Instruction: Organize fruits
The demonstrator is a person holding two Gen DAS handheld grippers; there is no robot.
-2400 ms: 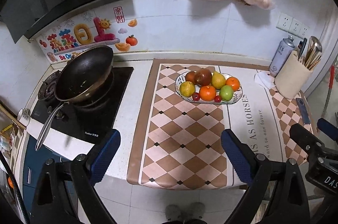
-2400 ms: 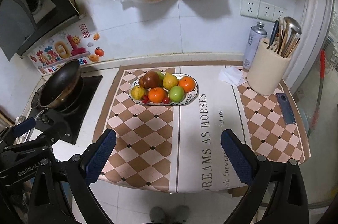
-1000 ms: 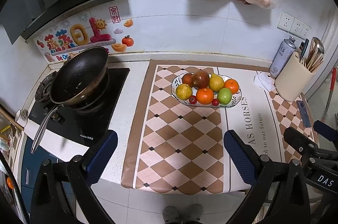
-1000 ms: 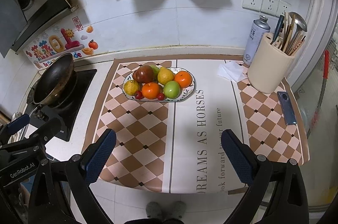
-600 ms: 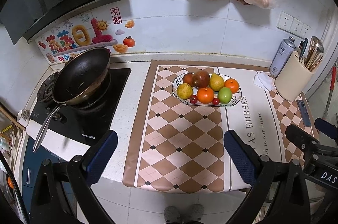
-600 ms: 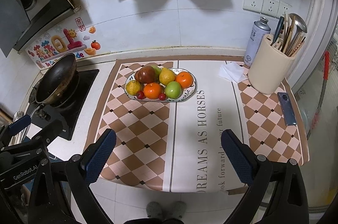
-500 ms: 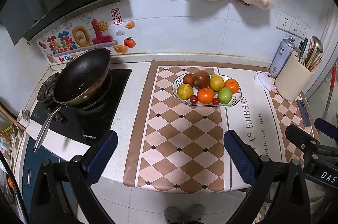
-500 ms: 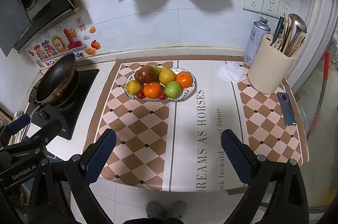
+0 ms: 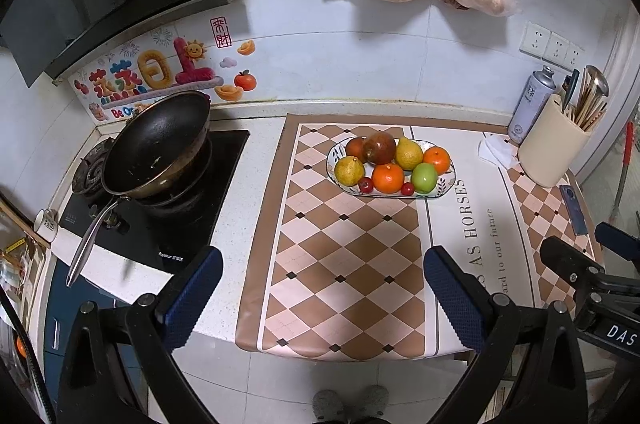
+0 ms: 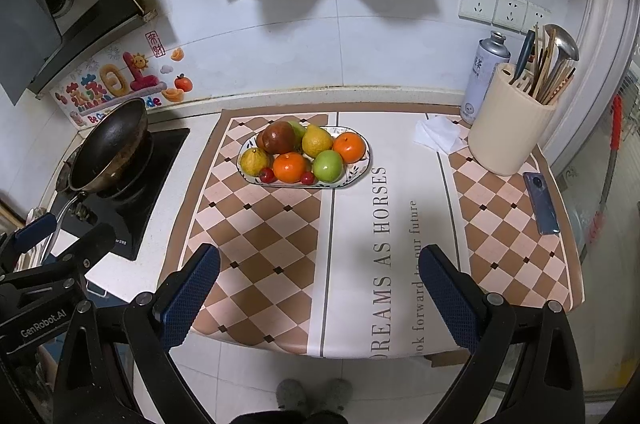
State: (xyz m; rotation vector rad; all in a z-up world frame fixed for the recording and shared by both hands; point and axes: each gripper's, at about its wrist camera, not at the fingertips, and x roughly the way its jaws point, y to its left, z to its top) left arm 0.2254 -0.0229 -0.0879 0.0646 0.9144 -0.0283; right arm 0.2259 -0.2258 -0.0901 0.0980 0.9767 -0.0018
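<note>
Fruit sits heaped on the plate (image 10: 362, 171) at the far middle of the worktop (image 10: 400, 224), its long axis running left-right. Both claws, left (image 9: 322, 286) and right (image 10: 320, 282), hang wide and empty, well short; neither looks clearly nearer.

Oval glazed ceramic plate with leaf print (image 10: 362, 169): glossy rim. Green apple (image 10: 328, 166) and small red cherries (image 10: 267, 175): smooth, shiny skin. Orange mandarins (image 10: 289, 166): finely pitted peel, slight sheen. Brown-and-cream checked counter mat (image 10: 280, 240): smooth, looks like plastic sheet, low gloss. Black frying pan (image 9: 158, 144): dark matt inside, bright metal handle. Cream cylindrical utensil holder (image 10: 508, 120): matt plastic. Grey spray can (image 10: 482, 80): metal. Gripper pads (image 10: 188, 298): blue, rough-textured rubber; arms black matt.
</note>
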